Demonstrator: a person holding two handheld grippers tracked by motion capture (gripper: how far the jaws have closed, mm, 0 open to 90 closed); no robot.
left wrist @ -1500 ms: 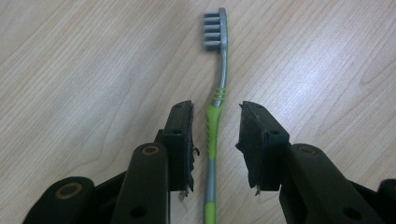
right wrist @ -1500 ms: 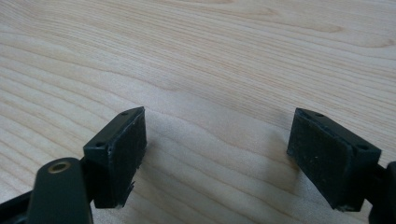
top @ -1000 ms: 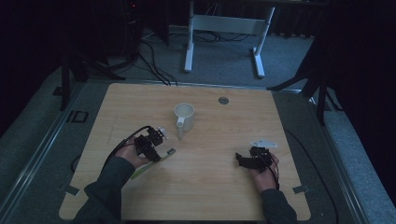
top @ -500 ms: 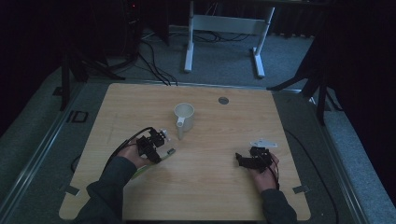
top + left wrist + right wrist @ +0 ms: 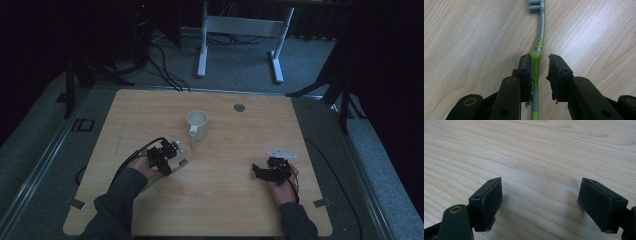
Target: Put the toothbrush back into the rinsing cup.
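With the left gripper (image 5: 540,65) closing unevenly around the toothbrush (image 5: 539,50), which lies flat pointing to 12 o'clock, only one pad touches, so the handle may skid sideways.

On my surface (image 5: 225,200) the mug (image 5: 197,124) stands behind the middle, its handle turned toward me. My left gripper (image 5: 540,62) sits before and left of the mug, over the toothbrush (image 5: 539,47), which lies flat between its fingers (image 5: 527,67), head pointing away. My right gripper (image 5: 259,172) rests well apart on the right, nearer my edge. A small disc (image 5: 239,107) lies behind and right of the mug.
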